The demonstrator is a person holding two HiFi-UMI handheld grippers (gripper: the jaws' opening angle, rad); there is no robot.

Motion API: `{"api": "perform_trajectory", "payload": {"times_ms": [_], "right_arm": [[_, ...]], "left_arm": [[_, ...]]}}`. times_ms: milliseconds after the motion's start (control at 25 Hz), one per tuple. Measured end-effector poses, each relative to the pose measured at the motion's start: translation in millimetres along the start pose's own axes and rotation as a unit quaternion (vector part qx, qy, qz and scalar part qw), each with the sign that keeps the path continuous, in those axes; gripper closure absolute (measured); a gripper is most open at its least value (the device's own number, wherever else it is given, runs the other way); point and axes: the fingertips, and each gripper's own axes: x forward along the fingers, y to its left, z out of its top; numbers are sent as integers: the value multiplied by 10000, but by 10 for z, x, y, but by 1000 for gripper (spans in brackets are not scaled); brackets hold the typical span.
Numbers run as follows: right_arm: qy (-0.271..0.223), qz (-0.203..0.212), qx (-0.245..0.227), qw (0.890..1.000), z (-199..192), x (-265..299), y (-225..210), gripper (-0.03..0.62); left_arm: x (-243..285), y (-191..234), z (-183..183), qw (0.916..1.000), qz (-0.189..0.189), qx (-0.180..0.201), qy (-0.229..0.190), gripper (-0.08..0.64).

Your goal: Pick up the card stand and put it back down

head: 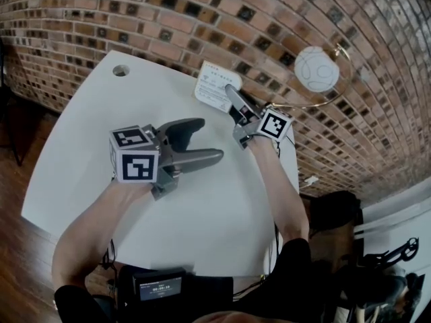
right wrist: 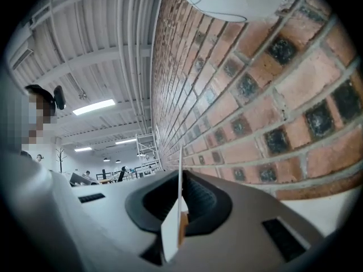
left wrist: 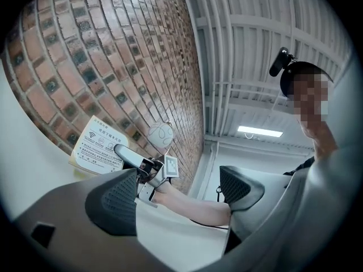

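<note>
Card stand [head: 213, 85], pinched by right claw [head: 229, 90], seemingly touches white table [head: 94, 133] beside brick wall [head: 202, 12].

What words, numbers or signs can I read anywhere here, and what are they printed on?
Nothing is clear enough to quote.
Card stand: a Wi-Fi symbol at its top left; the printed lines under it are too small to read.
Small screen low in the head view: digits, too blurred to read.
Marker cubes: black-and-white square patterns, no words.
</note>
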Motion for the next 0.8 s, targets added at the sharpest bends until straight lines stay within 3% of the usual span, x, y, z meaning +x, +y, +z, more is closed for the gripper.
{"api": "perform_trajectory", "payload": {"times_ms": [280, 640, 800], "right_arm": [[286, -7, -140, 9995, -173, 209, -157, 568], [441, -7, -146, 9989, -270, 387, -339, 569], [578, -64, -416, 9974, -275, 386, -384, 566]], "left_arm": [[-16, 81, -1, 9998, 72, -104, -130, 107], [-83, 118, 157, 9975, -56, -321, -631, 107], [-77, 117, 156, 9971, -76, -360, -661, 107]]}}
